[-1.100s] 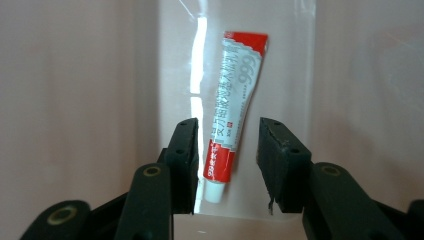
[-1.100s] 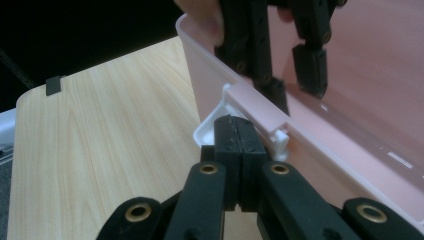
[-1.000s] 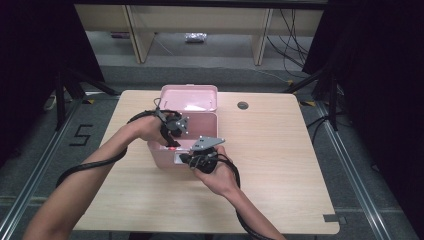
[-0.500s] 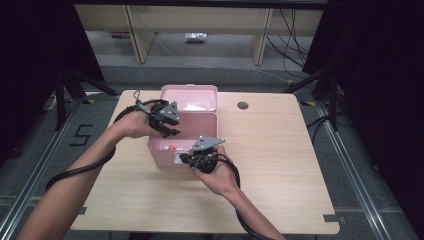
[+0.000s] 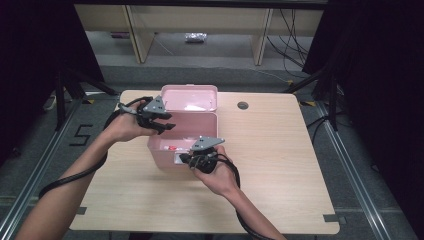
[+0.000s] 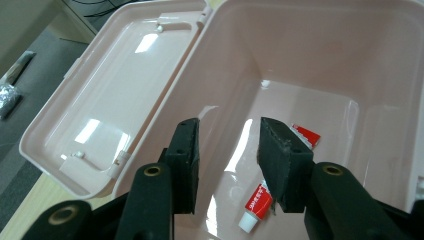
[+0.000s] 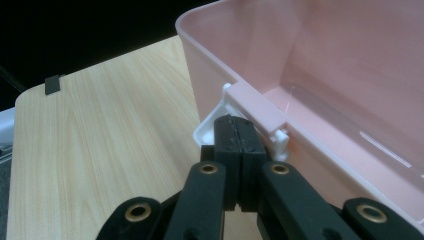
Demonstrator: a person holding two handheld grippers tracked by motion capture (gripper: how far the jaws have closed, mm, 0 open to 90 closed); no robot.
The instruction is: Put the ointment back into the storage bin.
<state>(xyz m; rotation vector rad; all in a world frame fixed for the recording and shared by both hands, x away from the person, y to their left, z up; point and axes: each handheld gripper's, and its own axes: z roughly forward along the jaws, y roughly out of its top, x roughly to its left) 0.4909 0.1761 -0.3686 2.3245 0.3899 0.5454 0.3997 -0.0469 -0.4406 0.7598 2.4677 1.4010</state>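
Plainly the pink box is thin moulded plastic: light, glossy, likely slippery under the pads and a little flexible at the walls, so it looks apt to slide on the tabletop if pushed without a steadying hold. It stands open near the middle of the tabletop, its lid folded back flat behind it. The stiffest places to take hold seem to be the rim and the white latch on the front wall. On the floor of the box lie a small red-and-white tube and a red packet, light things that should lift easily. The right claw is pressed together against the latch. The left claw hangs spread over the box's inside, its jaws having just been opening, nothing pinched between them.
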